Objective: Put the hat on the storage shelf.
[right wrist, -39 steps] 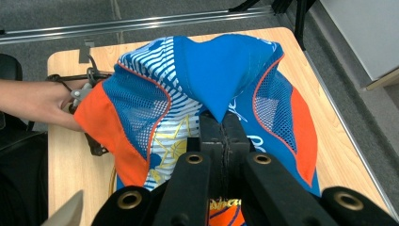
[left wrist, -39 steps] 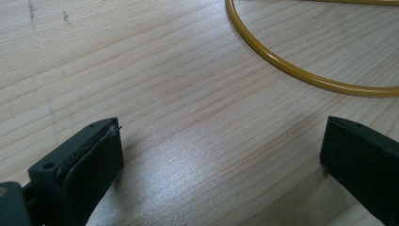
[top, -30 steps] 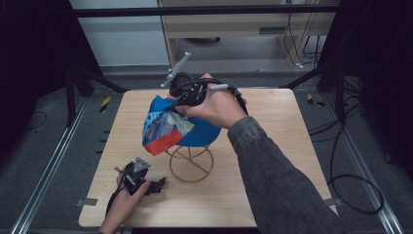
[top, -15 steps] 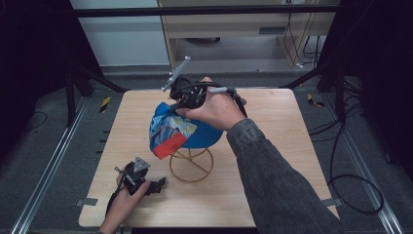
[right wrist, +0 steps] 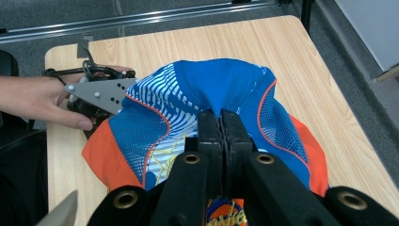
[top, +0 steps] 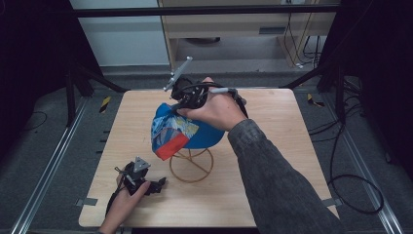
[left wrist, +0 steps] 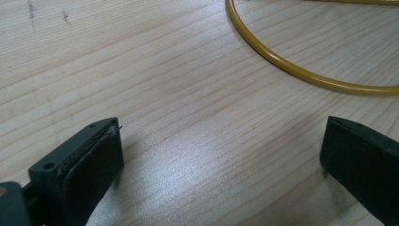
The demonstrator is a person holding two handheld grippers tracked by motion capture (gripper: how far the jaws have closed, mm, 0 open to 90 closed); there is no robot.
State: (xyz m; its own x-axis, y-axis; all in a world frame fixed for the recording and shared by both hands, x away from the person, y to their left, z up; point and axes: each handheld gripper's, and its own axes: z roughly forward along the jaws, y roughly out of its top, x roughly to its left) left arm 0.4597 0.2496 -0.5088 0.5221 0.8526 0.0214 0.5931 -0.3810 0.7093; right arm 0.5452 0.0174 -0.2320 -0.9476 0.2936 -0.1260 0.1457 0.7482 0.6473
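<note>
Right gripper [right wrist: 221,120]: jaws pressed together on a pinched fold of the blue cap [right wrist: 221,89], cloth gathered between the pads; grip looks firm. In the high view this gripper [top: 187,100] sits at about 12 o'clock from the table's centre, the hand above the cap's crown.

Cap [top: 182,132]: blue with orange and white panels, draped over the top of the yellow wire stand [top: 191,165]; brim side hangs toward 8 o'clock. Whether the crown is fully seated on the stand cannot be told, as the cloth hides the stand's upper part.

Left gripper [left wrist: 221,155]: jaws wide apart, nothing between them, resting low over bare wood. High view places it [top: 157,185] at 7 o'clock from the stand, just beside the ring base [left wrist: 301,70], not touching it.

Table [top: 272,122]: light wood, carrying nothing else.

Progress, as judged: cap brought onto the stand, largely done. Left: releasing the fold, checking the cap sits level, withdrawing the right hand.
</note>
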